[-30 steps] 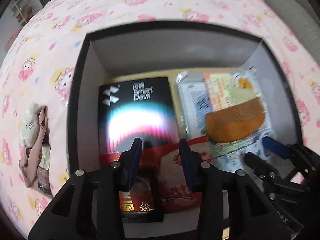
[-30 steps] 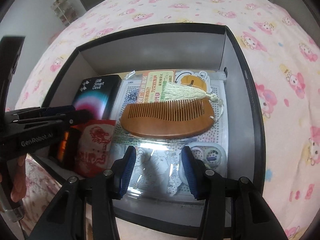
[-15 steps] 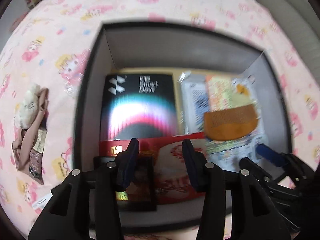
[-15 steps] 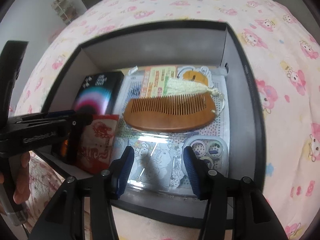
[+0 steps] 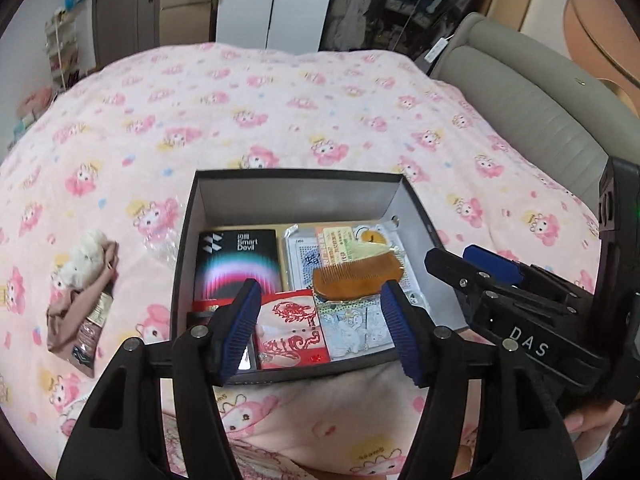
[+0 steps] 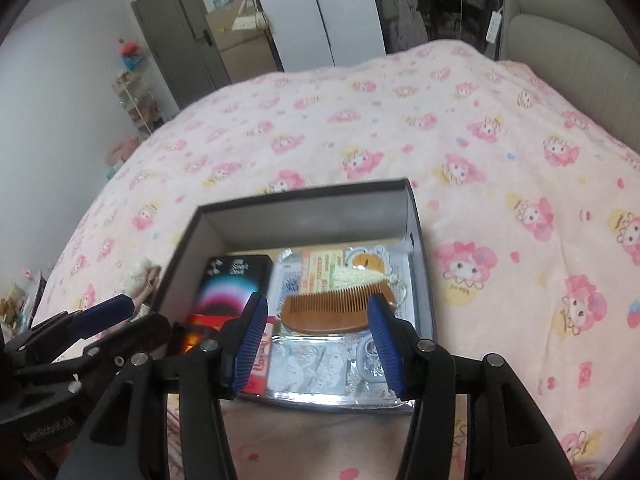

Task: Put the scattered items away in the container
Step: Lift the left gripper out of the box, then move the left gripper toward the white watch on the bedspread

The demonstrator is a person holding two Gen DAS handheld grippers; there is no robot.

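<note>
A black box point(image 5: 298, 176) point(image 6: 304, 194) sits on the pink bedspread. Inside lie a dark "Smart Devil" pack point(image 5: 236, 260) point(image 6: 234, 284), a wooden comb point(image 5: 356, 278) point(image 6: 332, 306) with a pale tassel point(image 6: 356, 276), a red packet point(image 5: 290, 328) and clear sleeves of printed sheets point(image 5: 356, 328) point(image 6: 308, 368). My left gripper point(image 5: 320, 330) is open and empty, held above the box's near edge. My right gripper point(image 6: 316, 344) is open and empty, also above the near edge. A beige plush pouch with a packet point(image 5: 82, 292) lies on the bedspread left of the box.
The pink patterned bedspread point(image 5: 280, 112) point(image 6: 500, 168) surrounds the box. A grey padded headboard point(image 5: 532, 104) point(image 6: 572, 44) runs along the right. Wardrobe doors point(image 5: 280, 0) and a doorway point(image 6: 180, 36) stand beyond the bed. A crumpled clear wrapper point(image 5: 164, 240) lies by the box's left wall.
Both grippers have pulled up and back from inside the box, so the box looks smaller and the room shows. Both jaws have opened wider. The items in the box have not moved.
</note>
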